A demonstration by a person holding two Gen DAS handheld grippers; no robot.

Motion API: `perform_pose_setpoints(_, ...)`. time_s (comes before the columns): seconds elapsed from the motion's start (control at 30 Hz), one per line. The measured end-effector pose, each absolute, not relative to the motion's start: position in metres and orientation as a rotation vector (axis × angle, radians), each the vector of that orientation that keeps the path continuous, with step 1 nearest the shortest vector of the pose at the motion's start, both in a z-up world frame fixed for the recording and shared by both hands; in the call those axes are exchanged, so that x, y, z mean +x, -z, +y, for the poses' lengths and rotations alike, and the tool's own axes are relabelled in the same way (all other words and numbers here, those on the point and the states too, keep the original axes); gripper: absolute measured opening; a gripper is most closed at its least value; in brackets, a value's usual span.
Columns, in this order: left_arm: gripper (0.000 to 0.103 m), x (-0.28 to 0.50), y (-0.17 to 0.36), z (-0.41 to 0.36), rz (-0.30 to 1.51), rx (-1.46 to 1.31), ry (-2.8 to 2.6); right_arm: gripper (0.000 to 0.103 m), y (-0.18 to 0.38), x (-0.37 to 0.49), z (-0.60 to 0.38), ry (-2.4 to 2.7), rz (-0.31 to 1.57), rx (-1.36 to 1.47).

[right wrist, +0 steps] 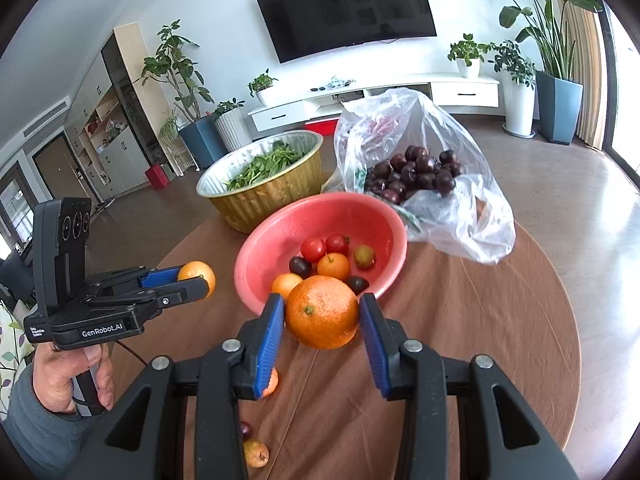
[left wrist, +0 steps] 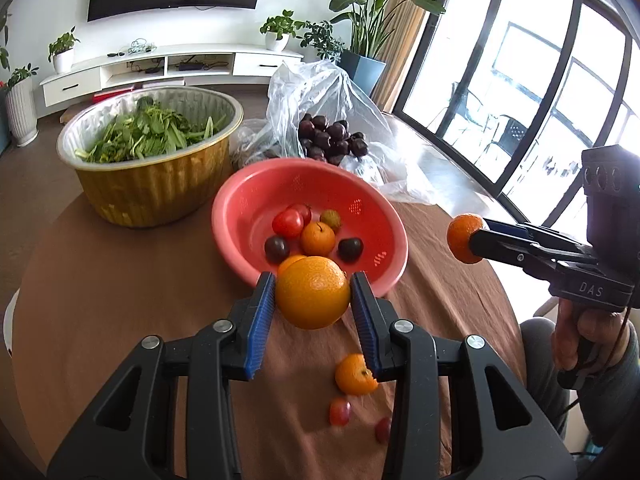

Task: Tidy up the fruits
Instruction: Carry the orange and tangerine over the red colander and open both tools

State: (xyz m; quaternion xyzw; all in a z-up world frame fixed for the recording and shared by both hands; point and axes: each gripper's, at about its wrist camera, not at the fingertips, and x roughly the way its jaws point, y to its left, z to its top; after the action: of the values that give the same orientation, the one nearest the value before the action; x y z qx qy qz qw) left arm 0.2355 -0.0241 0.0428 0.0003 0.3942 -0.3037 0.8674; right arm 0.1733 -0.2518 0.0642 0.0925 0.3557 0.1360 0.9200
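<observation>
My left gripper (left wrist: 313, 285) is shut on a large orange (left wrist: 313, 294), held just in front of the red basket (left wrist: 230, 216). Off to the right, my right gripper (left wrist: 474, 240) grips a smaller orange (left wrist: 460, 236). In the right wrist view that gripper (right wrist: 321, 305) is shut on its orange (right wrist: 322, 314) over the near rim of the red basket (right wrist: 256, 248), and the left gripper (right wrist: 200, 280) holds its orange (right wrist: 196, 270) at the left. The basket holds several small fruits: tomatoes, oranges, dark plums. A small orange (left wrist: 354, 374) and red fruits (left wrist: 340, 412) lie loose on the cloth.
A gold foil basin (left wrist: 152, 192) of leafy greens stands behind the basket at the left. A clear plastic bag (left wrist: 304, 92) with dark plums (left wrist: 332, 140) lies behind it at the right. The round table (right wrist: 500, 320) has a brown cloth. A person's hand (right wrist: 60, 376) holds the left grip.
</observation>
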Motion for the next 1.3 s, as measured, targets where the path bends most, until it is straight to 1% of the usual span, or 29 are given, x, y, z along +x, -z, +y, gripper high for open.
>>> perform_pose_setpoints(0.17, 0.036, 0.272, -0.043, -0.044, 0.832, 0.04, 0.627, 0.042, -0.064, 0.209, -0.24, -0.289, 0.746, 0.146)
perform_pose_setpoints(0.37, 0.036, 0.3, -0.02, -0.064, 0.867, 0.067, 0.624, 0.042, -0.042, 0.237, -0.222, -0.291, 0.806, 0.08)
perform_pose_setpoints(0.63, 0.036, 0.317, 0.012, -0.071, 0.908, 0.07, 0.622, 0.042, -0.013, 0.257, -0.208, -0.28, 0.869, 0.026)
perform_pose_setpoints(1.03, 0.037, 0.321, 0.02, -0.076, 0.915, 0.084, 0.624, 0.042, 0.004, 0.268, -0.206, -0.25, 0.901, -0.018)
perform_pose_setpoints(1.1, 0.039, 0.322, 0.02, -0.076, 0.914, 0.084, 0.619, 0.042, 0.004, 0.268, -0.207, -0.247, 0.902, -0.018)
perform_pose_setpoints(1.17, 0.045, 0.322, 0.018, -0.075, 0.909, 0.082, 0.608, 0.042, 0.003, 0.269, -0.208, -0.247, 0.904, -0.013)
perform_pose_setpoints(1.3, 0.049, 0.322, 0.017, -0.072, 0.906, 0.068, 0.609, 0.042, 0.003, 0.268, -0.209, -0.244, 0.902, -0.019)
